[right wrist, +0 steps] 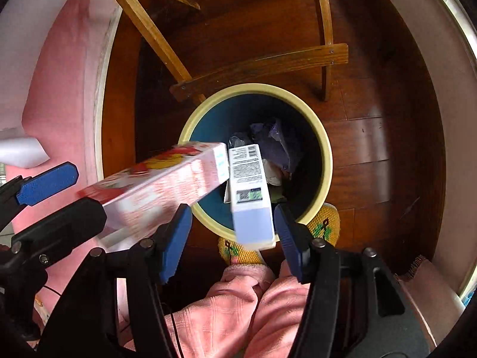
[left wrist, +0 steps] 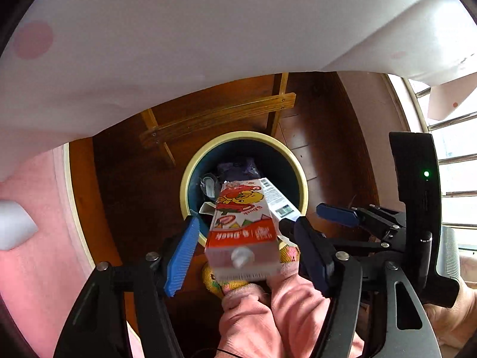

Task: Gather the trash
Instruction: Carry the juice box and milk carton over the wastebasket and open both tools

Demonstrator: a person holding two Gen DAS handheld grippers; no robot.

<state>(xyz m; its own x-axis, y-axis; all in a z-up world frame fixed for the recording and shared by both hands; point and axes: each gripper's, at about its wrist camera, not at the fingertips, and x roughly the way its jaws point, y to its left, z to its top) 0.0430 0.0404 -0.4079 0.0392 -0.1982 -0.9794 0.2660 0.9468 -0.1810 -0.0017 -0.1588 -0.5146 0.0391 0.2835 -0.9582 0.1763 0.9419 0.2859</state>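
A round bin with a cream rim and a blue inside stands on the wooden floor below both grippers. It holds a purple wrapper and other scraps. A red and white drink carton hangs tilted over the rim between the spread fingers of my left gripper. Its near end is blurred and a gap shows on its left side. A white and pale blue box points down into the bin between the fingers of my right gripper, with a gap on each side.
A wooden chair frame stands just behind the bin. A white cloth hangs overhead. A person's pink trouser legs and yellow knitted slippers are right below the grippers. A pink wall runs on the left.
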